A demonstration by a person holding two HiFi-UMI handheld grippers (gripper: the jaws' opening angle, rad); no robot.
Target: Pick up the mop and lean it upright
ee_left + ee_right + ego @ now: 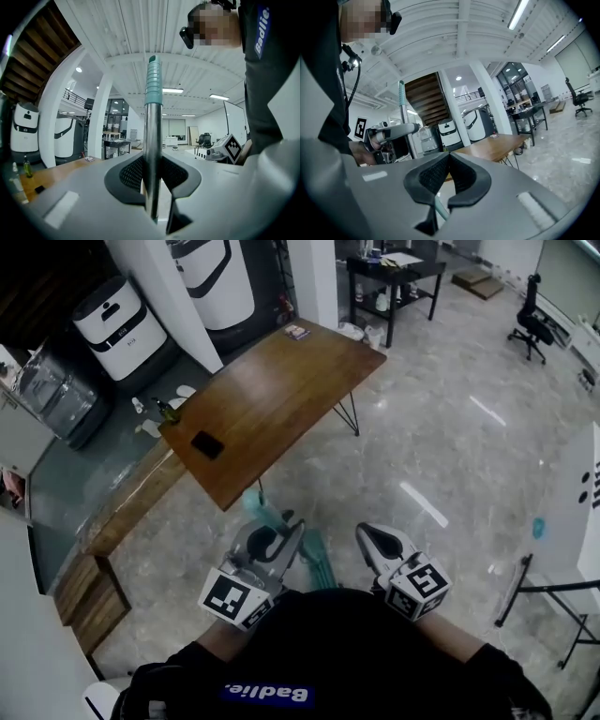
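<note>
Head view steeply downward, gripper views low, upward-tilted, all sharing mop handle (152,140), wooden table (272,409)

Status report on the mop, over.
Left gripper shut on mop handle, roughly upright. Right gripper shut, empty. Wooden table close ahead.

Wooden worktop (281,390) on glossy grey floor (450,446); on top, flat black item (207,444), small bottle (167,411), small box (296,332).
</note>
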